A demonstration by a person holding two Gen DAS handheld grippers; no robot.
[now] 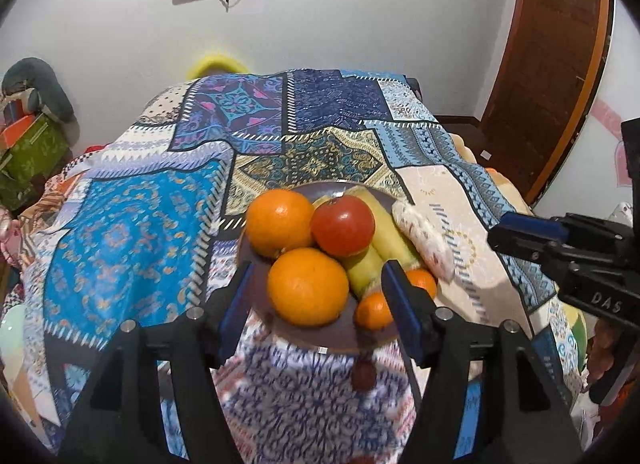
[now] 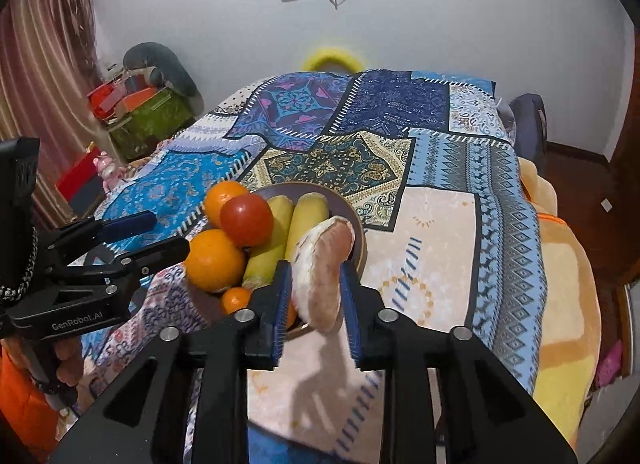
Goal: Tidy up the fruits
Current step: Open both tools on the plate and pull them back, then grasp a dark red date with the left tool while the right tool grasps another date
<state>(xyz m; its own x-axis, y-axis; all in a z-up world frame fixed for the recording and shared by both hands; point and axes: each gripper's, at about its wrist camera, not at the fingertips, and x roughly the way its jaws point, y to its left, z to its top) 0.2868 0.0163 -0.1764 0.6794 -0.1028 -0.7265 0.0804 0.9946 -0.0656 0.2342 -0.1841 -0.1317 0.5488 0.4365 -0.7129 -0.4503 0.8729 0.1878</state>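
Right gripper (image 2: 316, 284) clamps a peeled pomelo segment (image 2: 322, 272) at frame centre, over the plate (image 2: 352, 220) rim. Left gripper (image 1: 316, 292) open, empty, jaws flanking the near orange (image 1: 308, 286).

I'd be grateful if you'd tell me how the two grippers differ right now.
The left gripper has its jaws spread wide, framing the big orange without touching it; the right gripper has its jaws on either side of a peeled pinkish fruit segment. The left one is empty, while the right one appears to hold the segment. Both hover at the plate.
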